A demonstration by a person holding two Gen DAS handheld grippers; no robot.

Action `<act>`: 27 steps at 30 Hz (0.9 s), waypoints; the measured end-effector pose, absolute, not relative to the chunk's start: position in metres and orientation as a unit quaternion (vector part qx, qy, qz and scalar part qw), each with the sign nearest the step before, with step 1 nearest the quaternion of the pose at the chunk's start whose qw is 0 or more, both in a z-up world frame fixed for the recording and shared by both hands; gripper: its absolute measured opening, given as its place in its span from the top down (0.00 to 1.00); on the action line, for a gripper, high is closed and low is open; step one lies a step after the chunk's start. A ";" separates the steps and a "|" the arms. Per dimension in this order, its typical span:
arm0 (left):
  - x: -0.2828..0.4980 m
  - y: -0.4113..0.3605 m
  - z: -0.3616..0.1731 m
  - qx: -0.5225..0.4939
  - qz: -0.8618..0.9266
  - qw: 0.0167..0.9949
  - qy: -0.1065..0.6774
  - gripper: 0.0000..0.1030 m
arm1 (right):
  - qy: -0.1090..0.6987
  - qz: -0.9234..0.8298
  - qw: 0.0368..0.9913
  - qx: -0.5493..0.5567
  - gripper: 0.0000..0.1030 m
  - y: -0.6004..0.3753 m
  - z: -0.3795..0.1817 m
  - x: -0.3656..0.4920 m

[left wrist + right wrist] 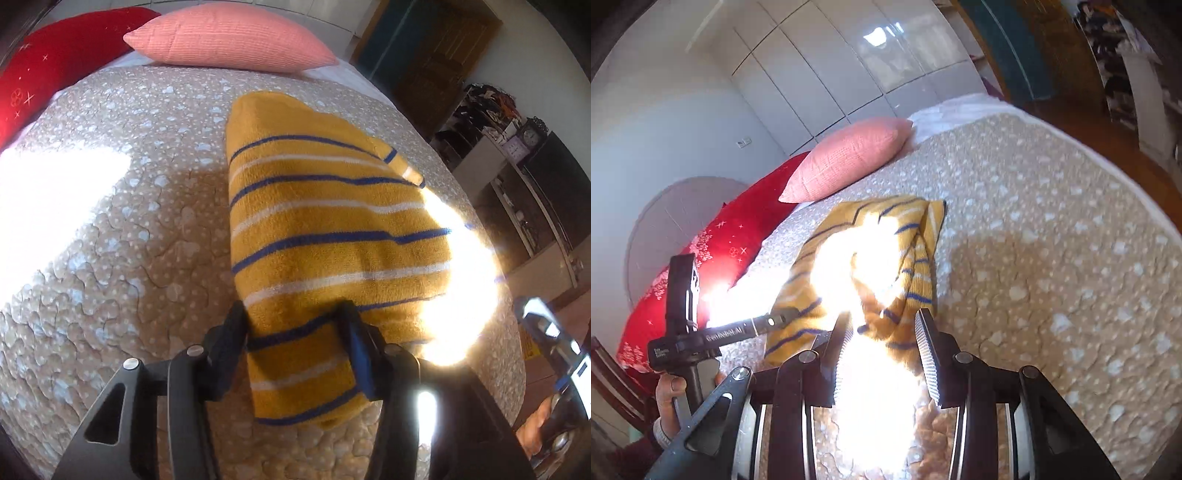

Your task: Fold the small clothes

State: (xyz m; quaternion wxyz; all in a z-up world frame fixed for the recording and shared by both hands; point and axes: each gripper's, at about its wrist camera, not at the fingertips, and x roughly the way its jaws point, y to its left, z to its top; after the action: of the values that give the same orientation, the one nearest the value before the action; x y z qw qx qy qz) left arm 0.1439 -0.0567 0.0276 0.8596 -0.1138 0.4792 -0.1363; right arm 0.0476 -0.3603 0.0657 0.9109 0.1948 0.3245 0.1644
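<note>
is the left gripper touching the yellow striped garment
Touching. In the left wrist view, the left gripper has both fingers pressed against the near end of the yellow striped garment.

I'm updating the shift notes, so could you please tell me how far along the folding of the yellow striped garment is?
Done: the yellow striped garment already lies doubled into a thick bundle on the quilted bedspread. In hand: the left claw has the bundle's near end between its fingers. The right claw stands open and empty just short of the cloth. Left: one corner sticks out at the far side, so a last tidy fold seems needed.
</note>
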 end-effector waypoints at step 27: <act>0.105 0.041 0.057 -0.143 -0.076 0.894 0.417 0.45 | 0.422 0.193 0.865 0.191 0.75 -0.270 0.073 0.123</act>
State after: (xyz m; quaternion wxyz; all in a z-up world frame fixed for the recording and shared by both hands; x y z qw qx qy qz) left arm 0.1050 0.0410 0.0574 0.8941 -0.1430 0.4174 -0.0764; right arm 0.1229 -0.2696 0.0733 0.8652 0.1906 0.4216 0.1933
